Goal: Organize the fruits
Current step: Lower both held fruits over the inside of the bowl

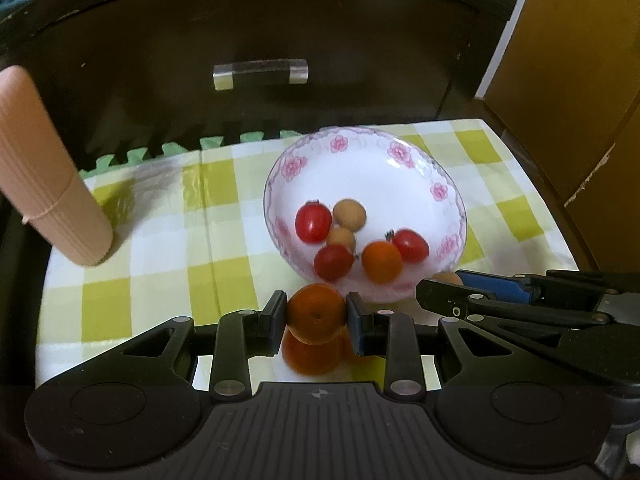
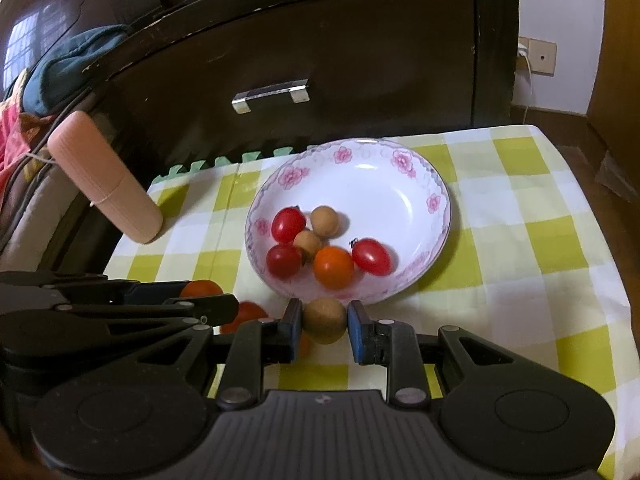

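Both grippers hold fruit just short of the flowered bowl.

Left wrist view: the left gripper (image 1: pixel 316 316) clamps an orange tomato (image 1: pixel 316 314); ahead sits the bowl (image 1: pixel 452 200), a pink tube (image 1: pixel 52 184) far left, and another fruit blurs beneath. Right wrist view: the right gripper (image 2: pixel 323 322) pinches a brown fruit (image 2: pixel 324 320); the left gripper (image 2: pixel 200 304) half hides red fruit (image 2: pixel 248 314) to its left.

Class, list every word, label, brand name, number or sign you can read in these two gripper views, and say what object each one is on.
None: no readable text in either view.
White bowl with pink flower pattern: decoration only, no lettering.
Black base of the left gripper: a small round crosshair mark, not a letter or number.
Black base of the right gripper: a similar small mark, too faint to read.
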A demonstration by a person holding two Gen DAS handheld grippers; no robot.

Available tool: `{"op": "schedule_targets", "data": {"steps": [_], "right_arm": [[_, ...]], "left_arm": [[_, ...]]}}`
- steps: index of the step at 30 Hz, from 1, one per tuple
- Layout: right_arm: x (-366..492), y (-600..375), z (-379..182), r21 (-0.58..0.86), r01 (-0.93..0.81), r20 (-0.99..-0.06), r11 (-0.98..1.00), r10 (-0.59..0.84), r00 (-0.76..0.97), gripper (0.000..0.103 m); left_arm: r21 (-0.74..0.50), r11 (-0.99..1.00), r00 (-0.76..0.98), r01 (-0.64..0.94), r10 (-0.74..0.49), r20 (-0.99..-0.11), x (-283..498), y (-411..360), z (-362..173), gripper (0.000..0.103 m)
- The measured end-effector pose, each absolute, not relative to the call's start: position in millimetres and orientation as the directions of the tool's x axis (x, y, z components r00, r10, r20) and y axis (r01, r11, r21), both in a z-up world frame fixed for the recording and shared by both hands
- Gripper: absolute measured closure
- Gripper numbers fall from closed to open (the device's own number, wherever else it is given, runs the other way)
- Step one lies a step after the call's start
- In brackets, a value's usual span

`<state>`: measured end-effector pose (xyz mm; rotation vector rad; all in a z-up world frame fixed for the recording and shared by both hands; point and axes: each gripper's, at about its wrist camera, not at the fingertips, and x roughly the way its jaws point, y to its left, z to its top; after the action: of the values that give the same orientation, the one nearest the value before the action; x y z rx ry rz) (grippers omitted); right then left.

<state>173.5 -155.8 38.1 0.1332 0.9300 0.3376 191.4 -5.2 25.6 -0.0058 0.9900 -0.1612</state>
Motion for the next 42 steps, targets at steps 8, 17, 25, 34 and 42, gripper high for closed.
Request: {"op": "schedule_targets", "data": {"steps": [8, 17, 25, 34, 42], "right_arm": [[205, -162, 35, 0.279, -0.203, -0.750, 0.938, 0.345, 0.564, 0.079], [243, -167, 24, 0.281, -0.190, -0.749, 0.941, 0.339, 0.569, 0.079], [260, -173, 14, 0.283, -0.178, -0.754, 0.943, 0.333, 0.567, 0.078], [273, -177, 9, 0.291, -0.170, -0.741, 0.942, 0.334, 0.582, 0.078], [279, -180, 4, 0.299, -0.151, -0.739, 0.942, 0.328, 0.588, 0.078]], "left_arm": [[-0.068, 0.989, 0.548, 0.128, -0.128, -0.827, 226, -12, 22, 0.065], [-0.059, 0.989, 0.537, 0.137, -0.124, -0.835, 252, -21, 10, 0.065], [-0.051, 0.989, 0.535, 0.142, -0.120, -0.836, 267, -26, 3, 0.065], [-0.042, 0.988, 0.542, 0.147, -0.116, -0.832, 278, -28, 3, 0.064], [-0.035, 0.988, 0.543, 0.148, -0.111, -0.832, 282, -30, 0, 0.061]]}}
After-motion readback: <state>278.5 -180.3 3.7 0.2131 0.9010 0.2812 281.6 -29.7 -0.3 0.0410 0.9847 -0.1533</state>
